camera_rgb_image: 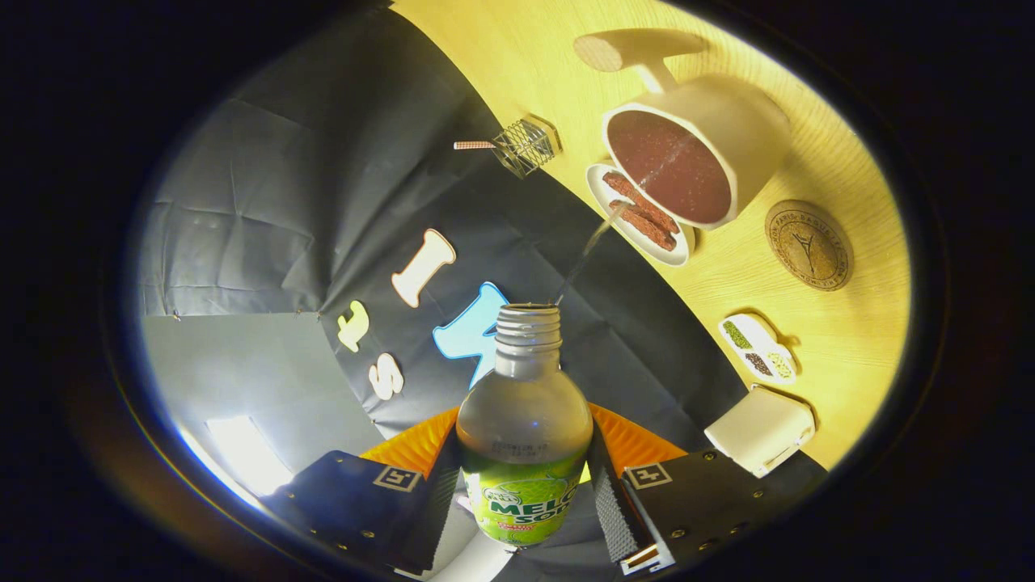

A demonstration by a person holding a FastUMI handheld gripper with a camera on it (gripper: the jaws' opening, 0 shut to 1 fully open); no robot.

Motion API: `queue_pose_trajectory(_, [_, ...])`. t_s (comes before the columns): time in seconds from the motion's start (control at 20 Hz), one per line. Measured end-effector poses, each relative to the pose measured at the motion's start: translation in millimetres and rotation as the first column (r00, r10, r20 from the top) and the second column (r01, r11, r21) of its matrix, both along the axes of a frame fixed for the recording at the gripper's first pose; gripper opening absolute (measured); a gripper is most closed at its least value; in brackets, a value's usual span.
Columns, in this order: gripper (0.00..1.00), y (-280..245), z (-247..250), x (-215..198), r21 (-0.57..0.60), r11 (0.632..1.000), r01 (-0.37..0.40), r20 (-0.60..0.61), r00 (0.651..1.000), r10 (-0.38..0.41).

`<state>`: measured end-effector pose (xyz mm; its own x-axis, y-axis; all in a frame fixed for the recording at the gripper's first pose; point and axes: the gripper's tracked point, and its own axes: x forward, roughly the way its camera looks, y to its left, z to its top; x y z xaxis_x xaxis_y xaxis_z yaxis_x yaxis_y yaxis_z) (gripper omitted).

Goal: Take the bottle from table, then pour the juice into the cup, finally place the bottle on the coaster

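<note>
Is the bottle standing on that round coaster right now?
No: the bottle is clamped between the gripper's fingers, tipped and pouring a stream into the cup, while the coaster lies bare beside it.

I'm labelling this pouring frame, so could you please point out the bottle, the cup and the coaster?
bottle [524, 420]: gripper view, clear shoulder above the label, between the gripper's fingers.
cup [748, 121]: gripper view, white outer wall.
coaster [808, 245]: gripper view, centre of the round disc.

The gripper is rolled steeply sideways, and both fingers press against the sides of the bottle held between them.
</note>
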<state>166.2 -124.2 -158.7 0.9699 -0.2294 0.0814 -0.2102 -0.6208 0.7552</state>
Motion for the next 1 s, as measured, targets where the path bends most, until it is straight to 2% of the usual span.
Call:
queue_pose_trajectory(0.35, [0.76,-7.5,-21.4,7.7,-0.064,0.998,-0.009,-0.055,0.998,0.005])
queue_pose_trajectory(0.75, [0.76,-3.6,-35.2,5.3,-0.049,0.999,-0.011,-0.078,0.997,0.008])
queue_pose_trajectory(1.0, [0.76,-5.5,-42.9,6.5,-0.106,0.994,-0.010,-0.092,0.996,0.000])
